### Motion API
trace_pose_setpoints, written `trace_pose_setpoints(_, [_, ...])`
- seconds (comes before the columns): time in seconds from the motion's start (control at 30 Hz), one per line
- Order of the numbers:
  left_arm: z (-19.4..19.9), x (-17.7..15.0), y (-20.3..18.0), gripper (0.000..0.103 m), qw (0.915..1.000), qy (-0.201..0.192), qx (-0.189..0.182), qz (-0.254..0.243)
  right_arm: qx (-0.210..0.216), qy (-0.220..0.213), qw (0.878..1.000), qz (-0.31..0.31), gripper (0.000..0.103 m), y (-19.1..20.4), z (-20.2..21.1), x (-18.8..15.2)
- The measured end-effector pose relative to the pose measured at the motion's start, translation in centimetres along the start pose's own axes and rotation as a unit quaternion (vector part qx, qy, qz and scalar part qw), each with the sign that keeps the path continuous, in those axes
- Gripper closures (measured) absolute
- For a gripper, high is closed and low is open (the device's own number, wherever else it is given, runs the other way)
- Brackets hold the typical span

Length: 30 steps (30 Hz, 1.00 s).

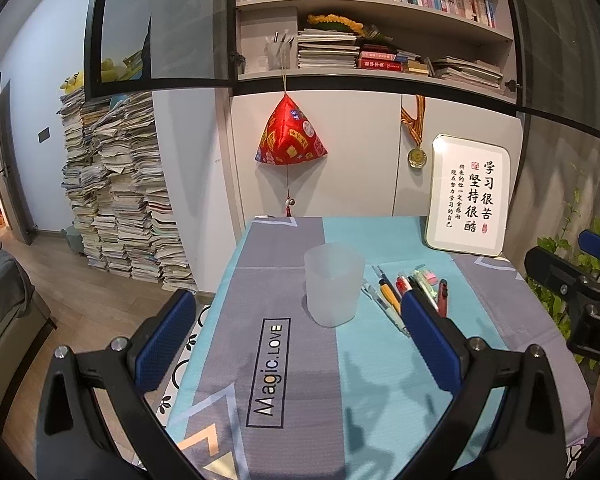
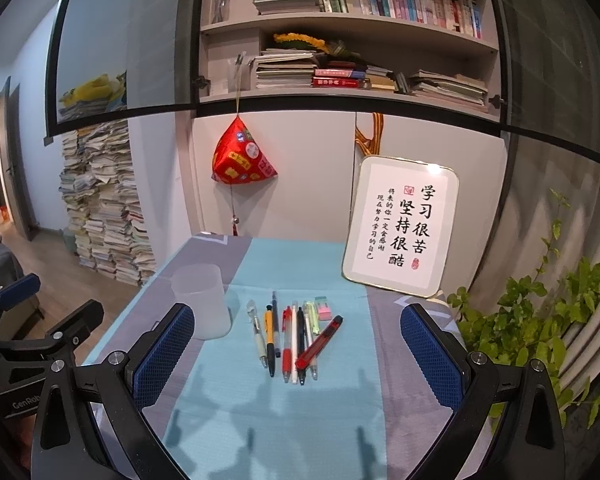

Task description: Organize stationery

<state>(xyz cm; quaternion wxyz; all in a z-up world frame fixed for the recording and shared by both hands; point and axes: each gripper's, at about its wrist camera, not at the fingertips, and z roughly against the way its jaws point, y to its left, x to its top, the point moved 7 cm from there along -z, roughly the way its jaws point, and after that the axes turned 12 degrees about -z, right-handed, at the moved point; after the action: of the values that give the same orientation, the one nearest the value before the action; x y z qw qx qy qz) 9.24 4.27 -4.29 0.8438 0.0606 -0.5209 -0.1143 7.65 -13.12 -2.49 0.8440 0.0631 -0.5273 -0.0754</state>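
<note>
A frosted plastic cup (image 1: 333,283) stands upright on the table, also in the right wrist view (image 2: 201,300). Right of it lies a row of several pens (image 2: 288,340), a red utility knife (image 2: 319,343) and a pink-green eraser (image 2: 323,306); the row shows partly behind my left finger in the left wrist view (image 1: 392,290). My left gripper (image 1: 298,340) is open and empty, above the cloth in front of the cup. My right gripper (image 2: 298,354) is open and empty, hovering in front of the pens.
A blue and grey tablecloth (image 2: 268,420) covers the table. A framed calligraphy sign (image 2: 400,226) leans on the wall at the back right. A leafy plant (image 2: 540,320) stands right of the table. Paper stacks (image 1: 120,200) rise on the floor at left.
</note>
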Motion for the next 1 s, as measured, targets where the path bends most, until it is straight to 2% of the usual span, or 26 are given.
trace_pose_setpoints(0.23, [-1.4, -1.5, 2.0, 0.001, 0.9996, 0.019, 0.013, 0.017, 0.015, 0.016, 1.000, 0.010, 0.000, 2.0, -1.7, -0.3])
trace_pose_setpoints(0.53, [-3.9, -4.2, 6.3, 0.001, 0.9964, 0.053, 0.043, 0.050, 0.065, 0.061, 0.995, 0.042, 0.000, 6.6, -6.1, -2.3])
trace_pose_setpoints(0.67, [-5.2, -5.1, 7.8, 0.001, 0.9950, 0.062, 0.045, 0.063, 0.089, 0.090, 0.990, 0.063, 0.000, 9.3, -9.6, -3.5])
trace_pose_setpoints(0.83, [-7.2, -5.7, 8.5, 0.001, 0.9944, 0.073, 0.041, 0.064, 0.080, 0.115, 0.987, 0.084, 0.000, 11.1, -14.4, -4.7])
trace_pose_setpoints(1.0, [-8.6, -6.0, 9.1, 0.001, 0.9947, 0.071, 0.039, 0.063, 0.071, 0.159, 0.981, 0.080, 0.000, 11.6, -19.4, -6.1])
